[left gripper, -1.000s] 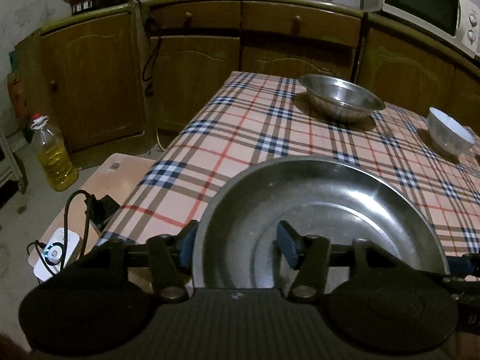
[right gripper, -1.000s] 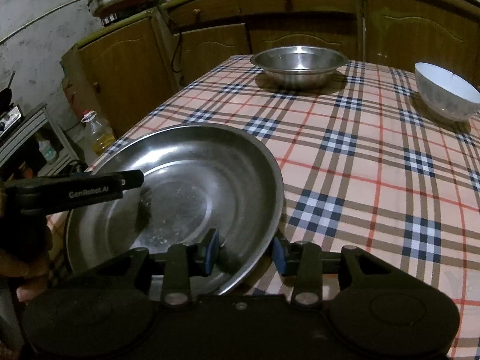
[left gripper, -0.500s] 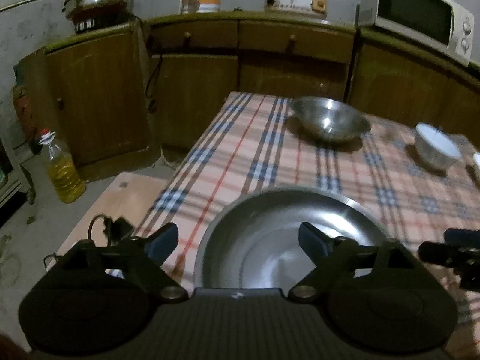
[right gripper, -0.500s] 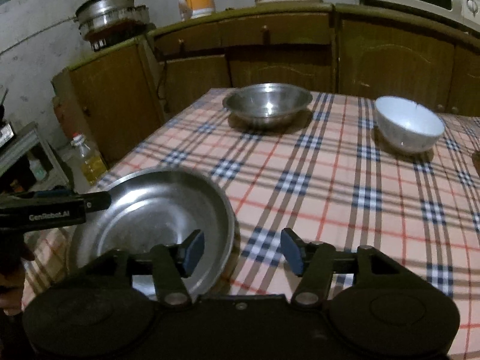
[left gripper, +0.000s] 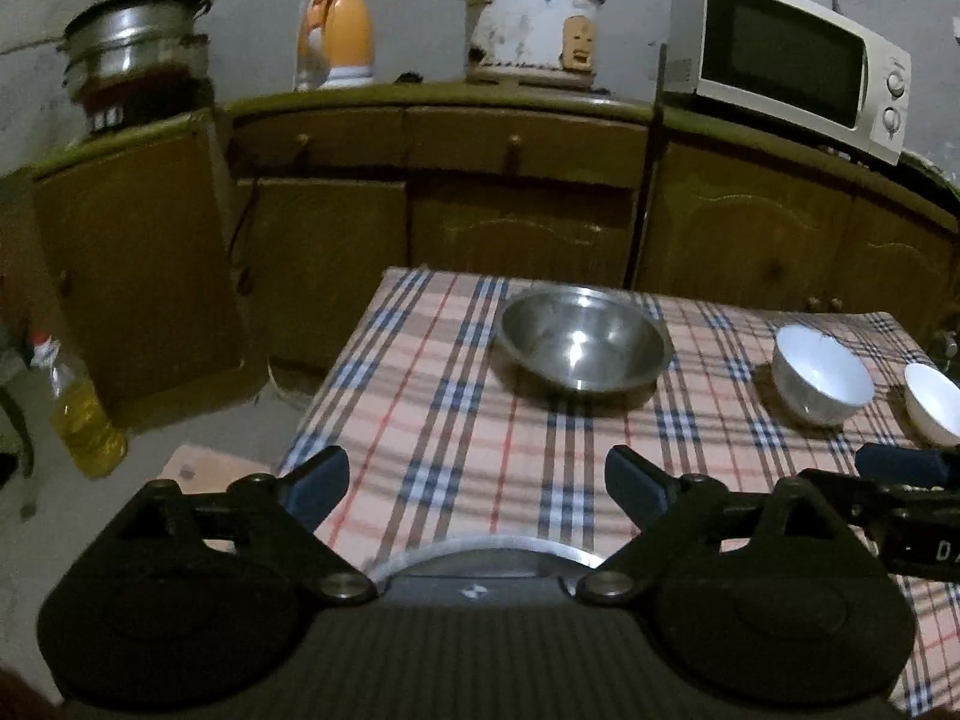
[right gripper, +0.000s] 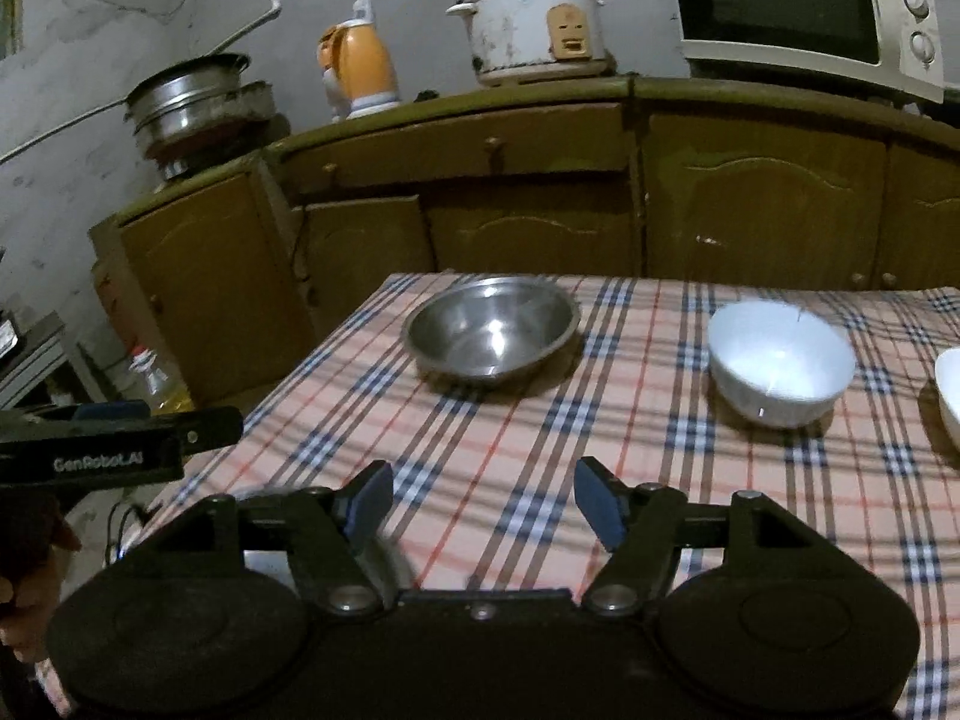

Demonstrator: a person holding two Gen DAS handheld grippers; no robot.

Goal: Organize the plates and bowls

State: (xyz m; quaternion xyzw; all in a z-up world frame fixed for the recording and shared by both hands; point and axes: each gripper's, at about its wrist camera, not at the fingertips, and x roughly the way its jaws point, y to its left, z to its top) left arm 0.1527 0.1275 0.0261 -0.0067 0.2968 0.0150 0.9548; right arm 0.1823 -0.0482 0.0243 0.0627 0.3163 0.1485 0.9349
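Note:
The big steel plate (left gripper: 486, 549) lies on the checked table at the near edge; only its far rim shows under my left gripper, and a sliver shows in the right wrist view (right gripper: 264, 561). My left gripper (left gripper: 477, 483) is open and empty above it. My right gripper (right gripper: 483, 504) is open and empty over the cloth. A steel bowl (left gripper: 585, 339) (right gripper: 492, 324) stands at the far side. A white bowl (left gripper: 822, 372) (right gripper: 780, 360) sits to its right, with a second white bowl (left gripper: 936, 402) (right gripper: 948, 396) at the right edge.
The checked tablecloth (left gripper: 456, 420) (right gripper: 660, 468) covers the table. Wooden cabinets (left gripper: 522, 228) stand behind it, with a microwave (left gripper: 786, 60), rice cooker (left gripper: 534, 30), orange kettle (left gripper: 336, 30) and steel pot (left gripper: 138, 54) on top. An oil bottle (left gripper: 78, 414) stands on the floor at left.
Both grippers let go of the big steel plate, opened wide, and pulled back and up. The plate stays at the near table edge.

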